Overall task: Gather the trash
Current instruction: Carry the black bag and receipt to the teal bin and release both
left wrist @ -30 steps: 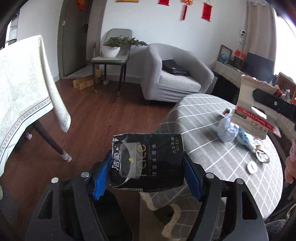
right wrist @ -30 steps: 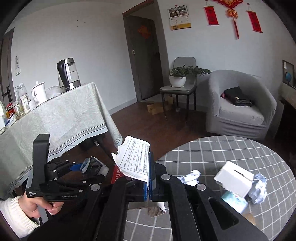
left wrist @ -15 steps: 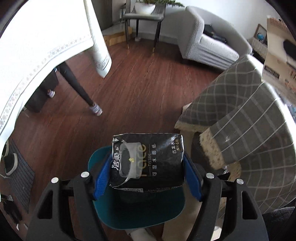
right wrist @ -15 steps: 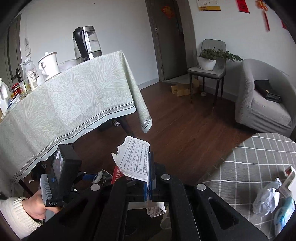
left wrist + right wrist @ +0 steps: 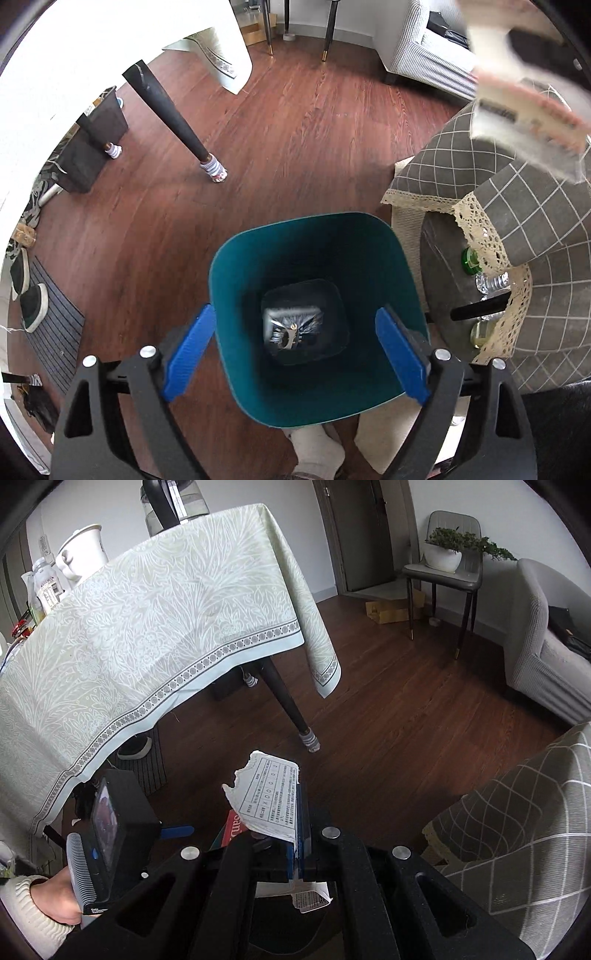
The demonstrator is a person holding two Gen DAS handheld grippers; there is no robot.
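Observation:
In the left wrist view my left gripper [image 5: 295, 349] is open and empty, right above a teal trash bin [image 5: 373, 251] on the wooden floor. The black tissue packet [image 5: 293, 326] lies at the bin's bottom. My right gripper [image 5: 298, 827] is shut on a torn white printed carton [image 5: 267, 799] with a red side. The same carton appears blurred at the top right of the left wrist view [image 5: 524, 110]. The left gripper's body [image 5: 110, 823] and my hand show at the lower left of the right wrist view.
A round table with a grey checked cloth [image 5: 517, 206] stands right of the bin, bottles [image 5: 480, 288] under it. A table with a pale green cloth [image 5: 147, 627] and dark legs [image 5: 170, 118] stands to the left. Shoes and a mat [image 5: 48, 325] lie at the far left.
My left gripper opened and the black tissue packet fell into the teal bin. Both grippers tilted further down toward the floor. The right gripper keeps its hold on the carton.

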